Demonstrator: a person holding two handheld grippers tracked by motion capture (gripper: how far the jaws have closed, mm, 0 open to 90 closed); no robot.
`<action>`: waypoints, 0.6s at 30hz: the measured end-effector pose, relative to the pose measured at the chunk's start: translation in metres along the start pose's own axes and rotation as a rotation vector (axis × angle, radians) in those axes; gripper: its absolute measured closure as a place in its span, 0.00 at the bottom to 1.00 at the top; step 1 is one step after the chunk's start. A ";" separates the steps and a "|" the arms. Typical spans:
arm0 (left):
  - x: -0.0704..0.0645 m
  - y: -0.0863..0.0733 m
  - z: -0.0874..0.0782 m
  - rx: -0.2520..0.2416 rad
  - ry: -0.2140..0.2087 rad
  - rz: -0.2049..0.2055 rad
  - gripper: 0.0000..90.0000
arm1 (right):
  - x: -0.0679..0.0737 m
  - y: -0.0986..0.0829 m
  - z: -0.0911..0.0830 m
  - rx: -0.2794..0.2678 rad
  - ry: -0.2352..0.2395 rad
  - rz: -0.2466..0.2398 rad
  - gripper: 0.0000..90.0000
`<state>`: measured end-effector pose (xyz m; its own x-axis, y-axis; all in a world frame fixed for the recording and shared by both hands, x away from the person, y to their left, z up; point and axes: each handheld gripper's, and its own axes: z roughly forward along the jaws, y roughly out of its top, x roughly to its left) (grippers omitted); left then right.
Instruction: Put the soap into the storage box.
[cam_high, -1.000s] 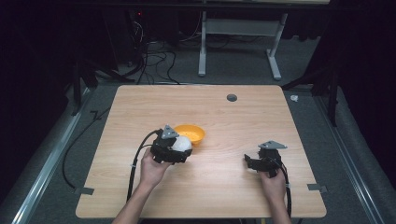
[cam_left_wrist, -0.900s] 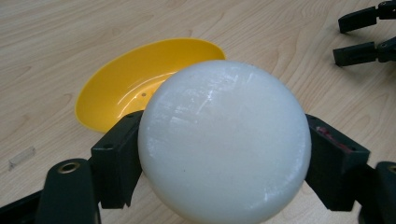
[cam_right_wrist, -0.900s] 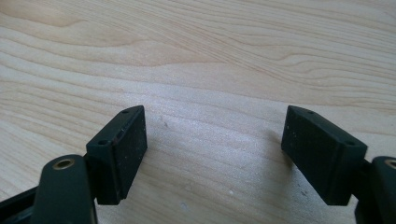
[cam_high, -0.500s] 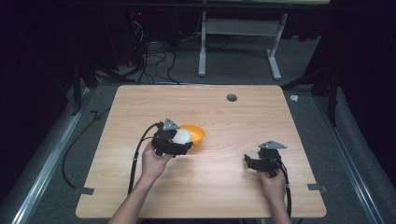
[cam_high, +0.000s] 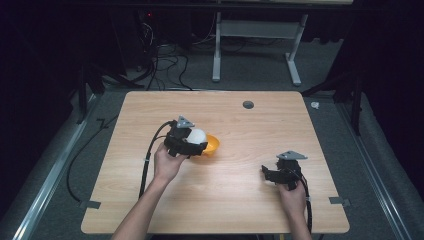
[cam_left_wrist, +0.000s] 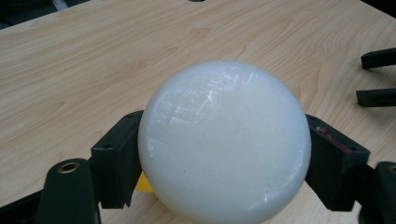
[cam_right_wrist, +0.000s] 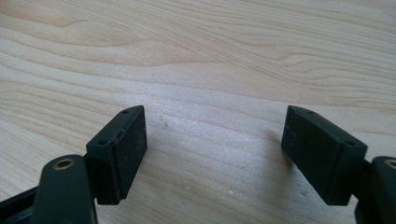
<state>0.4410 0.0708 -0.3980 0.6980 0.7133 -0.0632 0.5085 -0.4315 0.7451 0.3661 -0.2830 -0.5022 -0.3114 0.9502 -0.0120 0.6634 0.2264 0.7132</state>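
Note:
A white ball (cam_left_wrist: 224, 140) sits clamped between the two black jaws of my left gripper (cam_left_wrist: 224, 161), held above the wooden table (cam_high: 240, 200). In the high view the ball (cam_high: 197, 135) and left gripper (cam_high: 196, 142) hang at the near-left side of an orange bowl (cam_high: 212, 145); a sliver of that bowl (cam_left_wrist: 143, 185) shows under the ball. My right gripper (cam_high: 265, 172) rests low at the table's right front, open, and its own view shows bare wood between the jaws (cam_right_wrist: 215, 154). Its jaw tips also appear at the right edge of the left gripper view.
A round grommet hole (cam_high: 248, 104) lies near the table's far edge. Tape strips (cam_high: 90, 204) mark the front corners. Cables (cam_high: 150, 155) trail from both grippers. Behind the table stand a white desk frame (cam_high: 255, 45) and loose floor cables.
My left gripper has moved slightly left and away from me with the white ball, now covering more of the bowl's left side. The right gripper has stayed put.

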 end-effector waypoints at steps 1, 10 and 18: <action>0.000 0.001 0.001 0.003 0.000 0.000 0.26 | 0.000 0.000 0.000 0.000 0.000 0.000 0.26; 0.004 0.005 0.015 0.021 0.014 -0.011 0.26 | 0.000 0.000 0.000 0.000 0.000 0.001 0.26; 0.010 0.003 0.031 0.049 0.042 -0.031 0.26 | 0.000 0.000 0.000 0.000 0.000 0.003 0.26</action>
<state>0.4654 0.0595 -0.4175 0.6603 0.7488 -0.0575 0.5546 -0.4345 0.7097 0.3660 -0.2832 -0.5021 -0.3100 0.9507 -0.0098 0.6643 0.2240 0.7131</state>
